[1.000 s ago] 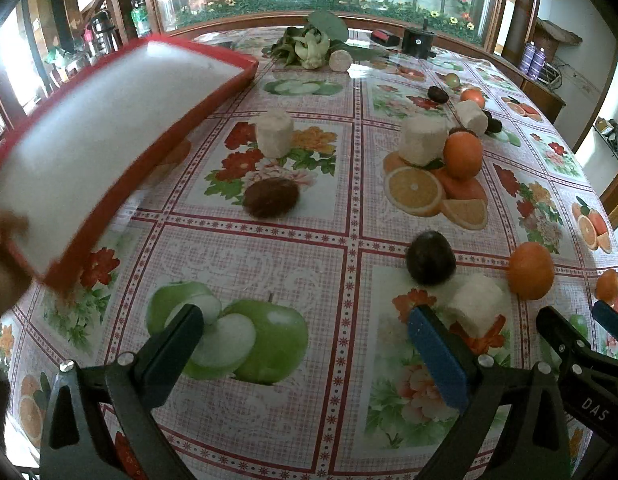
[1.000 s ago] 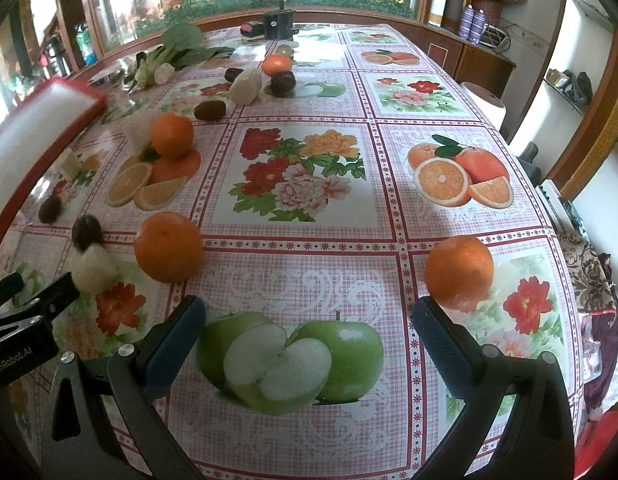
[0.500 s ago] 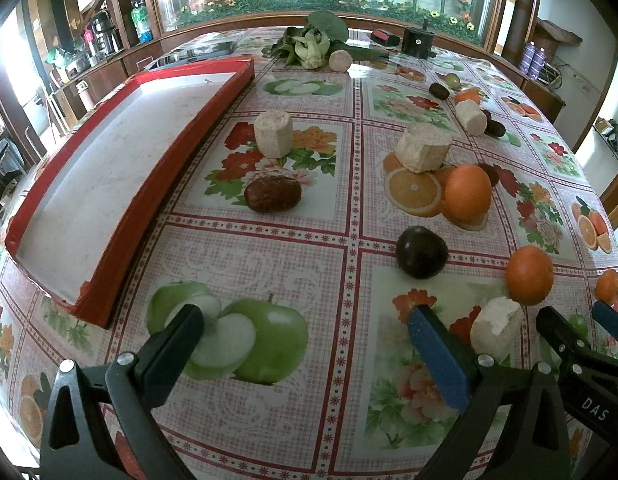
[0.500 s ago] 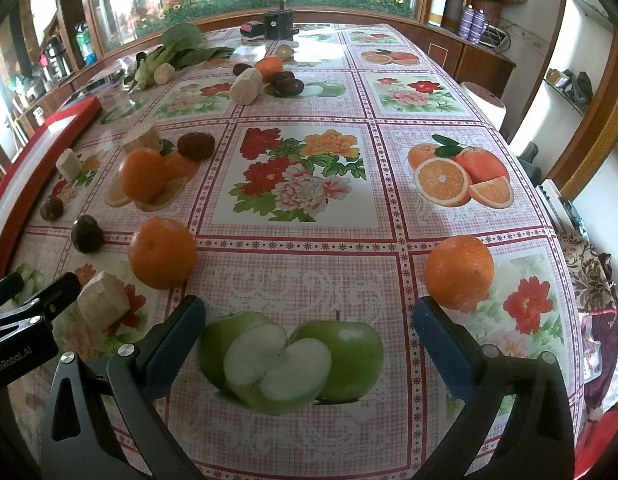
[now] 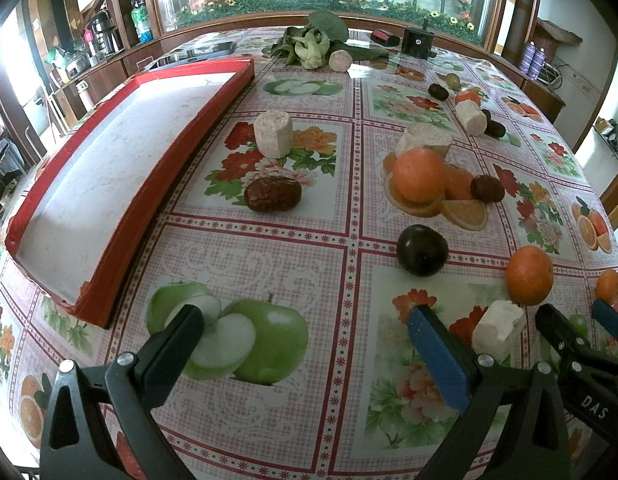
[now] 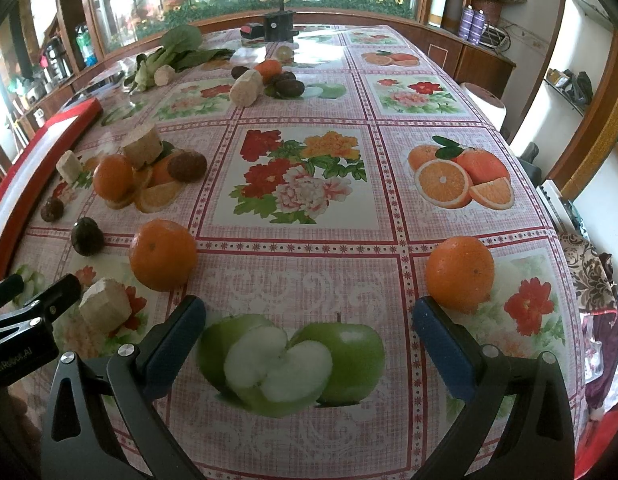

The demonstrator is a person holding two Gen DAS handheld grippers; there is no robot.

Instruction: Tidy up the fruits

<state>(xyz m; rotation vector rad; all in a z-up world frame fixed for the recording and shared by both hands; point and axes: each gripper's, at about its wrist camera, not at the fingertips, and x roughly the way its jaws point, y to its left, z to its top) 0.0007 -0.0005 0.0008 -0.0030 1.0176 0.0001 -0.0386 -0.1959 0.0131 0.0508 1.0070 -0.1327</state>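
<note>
Fruit lies scattered on a flowered tablecloth. In the left wrist view a dark passion fruit [image 5: 422, 250], an orange [image 5: 529, 275], a second orange [image 5: 419, 176], a brown fruit [image 5: 273, 199] and pale cut chunks [image 5: 497, 330] [image 5: 273, 134] lie ahead. A red tray with a white floor [image 5: 121, 236] rests flat at the left. My left gripper [image 5: 305, 346] is open and holds nothing. The right wrist view has an orange [image 6: 460, 273] near the right finger, another orange [image 6: 163, 255] and a chunk [image 6: 105, 310] at the left. My right gripper [image 6: 309, 330] is open over printed apples.
Bok choy [image 5: 313, 42] and a black box [image 5: 417, 42] stand at the table's far end, with more small fruit [image 6: 285, 86] nearby. The right table edge drops to a patterned cloth [image 6: 593, 268]. Cabinets [image 5: 97, 64] line the left side.
The red tray, held tilted in the air by a hand a second ago, now lies flat on the table at the left. Several fruits rolled a short way. Both grippers barely moved.
</note>
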